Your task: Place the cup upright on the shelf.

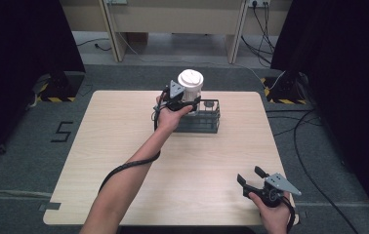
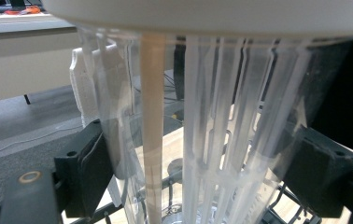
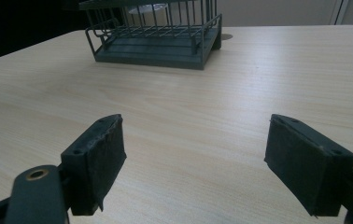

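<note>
1. Left tongs (image 1: 181,103) clamp the clear container (image 2: 202,140) with white lid (image 1: 191,78), one jaw on each side.
2. Container held upright over the left end of the wire basket (image 1: 211,122), far side of the surface (image 1: 124,146).
3. Right tongs (image 3: 193,163) wide apart, holding nothing, near corner, well apart from the container.

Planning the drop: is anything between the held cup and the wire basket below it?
Nothing visible. The left tongs grip the clear cup directly over the basket, whose open top shows no obstruction.
</note>
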Demonstrator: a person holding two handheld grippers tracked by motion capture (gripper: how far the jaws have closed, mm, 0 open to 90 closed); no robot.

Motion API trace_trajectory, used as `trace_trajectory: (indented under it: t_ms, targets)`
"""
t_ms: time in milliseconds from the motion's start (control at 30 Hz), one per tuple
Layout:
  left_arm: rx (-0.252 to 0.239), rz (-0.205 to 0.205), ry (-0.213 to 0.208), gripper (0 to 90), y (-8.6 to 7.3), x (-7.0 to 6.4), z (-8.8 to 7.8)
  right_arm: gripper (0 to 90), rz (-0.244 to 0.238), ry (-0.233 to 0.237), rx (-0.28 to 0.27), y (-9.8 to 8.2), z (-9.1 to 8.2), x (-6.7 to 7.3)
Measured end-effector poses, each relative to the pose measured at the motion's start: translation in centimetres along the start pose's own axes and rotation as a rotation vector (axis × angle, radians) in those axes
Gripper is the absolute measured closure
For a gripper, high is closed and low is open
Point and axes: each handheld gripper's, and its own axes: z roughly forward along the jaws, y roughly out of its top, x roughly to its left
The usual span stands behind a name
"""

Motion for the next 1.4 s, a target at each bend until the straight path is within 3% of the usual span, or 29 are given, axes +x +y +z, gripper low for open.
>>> trace_trajectory:
  t_ms: [900, 1400]
  targets:
    - [0.054, -0.015, 0.007, 17.2, -2.3, -0.4, 1.0, 20.4, -0.001, 0.004, 0.002, 0.0, 0.0, 0.0]
    - [0.06, -0.019, -0.004, 16.6, -2.5, -0.2, 0.6, 20.4, -0.007, 0.003, 0.003, 0.0, 0.0, 0.0]
